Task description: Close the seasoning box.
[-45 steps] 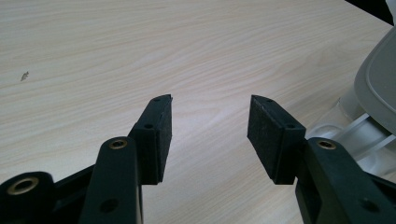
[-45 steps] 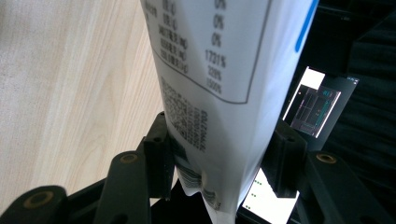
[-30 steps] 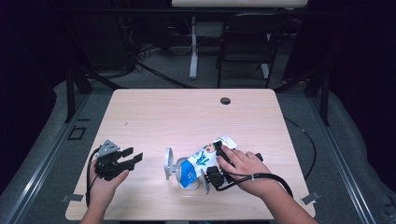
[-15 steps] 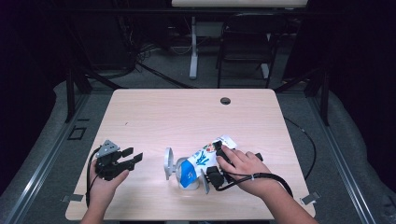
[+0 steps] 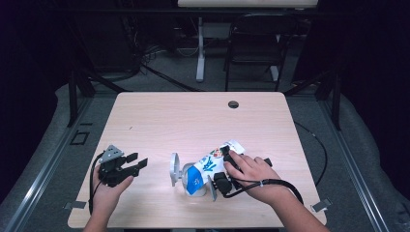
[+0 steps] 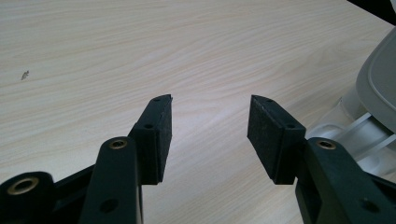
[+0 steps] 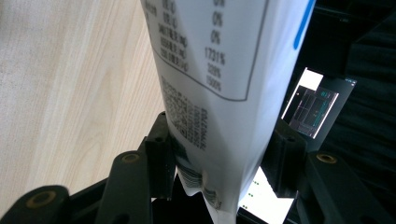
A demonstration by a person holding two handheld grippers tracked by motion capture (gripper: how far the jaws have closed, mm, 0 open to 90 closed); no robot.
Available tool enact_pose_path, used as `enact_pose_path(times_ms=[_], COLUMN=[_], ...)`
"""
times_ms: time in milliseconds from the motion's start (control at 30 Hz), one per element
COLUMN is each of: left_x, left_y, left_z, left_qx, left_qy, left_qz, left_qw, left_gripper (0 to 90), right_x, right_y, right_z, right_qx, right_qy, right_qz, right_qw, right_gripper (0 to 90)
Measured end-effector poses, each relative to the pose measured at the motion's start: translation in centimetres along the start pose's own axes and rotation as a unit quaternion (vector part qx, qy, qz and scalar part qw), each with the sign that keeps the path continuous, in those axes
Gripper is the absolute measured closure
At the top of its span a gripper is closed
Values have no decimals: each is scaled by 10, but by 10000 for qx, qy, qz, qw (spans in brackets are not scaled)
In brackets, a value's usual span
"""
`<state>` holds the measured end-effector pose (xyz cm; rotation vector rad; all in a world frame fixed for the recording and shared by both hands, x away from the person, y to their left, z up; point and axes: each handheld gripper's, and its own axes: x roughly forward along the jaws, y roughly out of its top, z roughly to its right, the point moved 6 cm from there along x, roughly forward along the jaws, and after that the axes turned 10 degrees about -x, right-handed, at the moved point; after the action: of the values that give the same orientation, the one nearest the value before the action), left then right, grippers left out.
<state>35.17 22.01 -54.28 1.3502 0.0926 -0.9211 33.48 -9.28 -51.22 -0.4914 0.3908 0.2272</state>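
Right hand-held gripper [image 5: 218, 170] grips the pouch [image 5: 209, 164], long axis running diag. up-right across worktop [image 5: 193, 121]. Left hand-held gripper [image 5: 139, 164], jaws wide & empty, sits well left; pouch lies to its right.

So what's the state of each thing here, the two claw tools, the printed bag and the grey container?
Left gripper: open, nothing between its jaws, held just over the table.
Right gripper: shut on the bag, one pad on each side.
Bag: tilted, its lower end at the container's mouth.
Container: lying on the table with its grey lid swung open.
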Motion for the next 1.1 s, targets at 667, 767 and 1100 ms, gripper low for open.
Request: enact_pose_path(times_ms=[667, 767, 1100], left_x=[0, 0, 0], left_y=[0, 0, 0], left_z=[0, 0, 0], left_qx=[7, 8, -6], left_qy=[-2, -2, 4], left_qz=[-10, -11, 5], left_qw=[10000, 10000, 10000], left_gripper=[505, 505, 505], right_x=[-1, -1, -1], right_y=[0, 0, 0], right_z=[0, 1, 0], right_qx=[-17, -34, -27], right_qy=[1, -5, -15], right_qz=[-8, -26, 9], right_qw=[10000, 10000, 10000], right_gripper=[527, 527, 529])
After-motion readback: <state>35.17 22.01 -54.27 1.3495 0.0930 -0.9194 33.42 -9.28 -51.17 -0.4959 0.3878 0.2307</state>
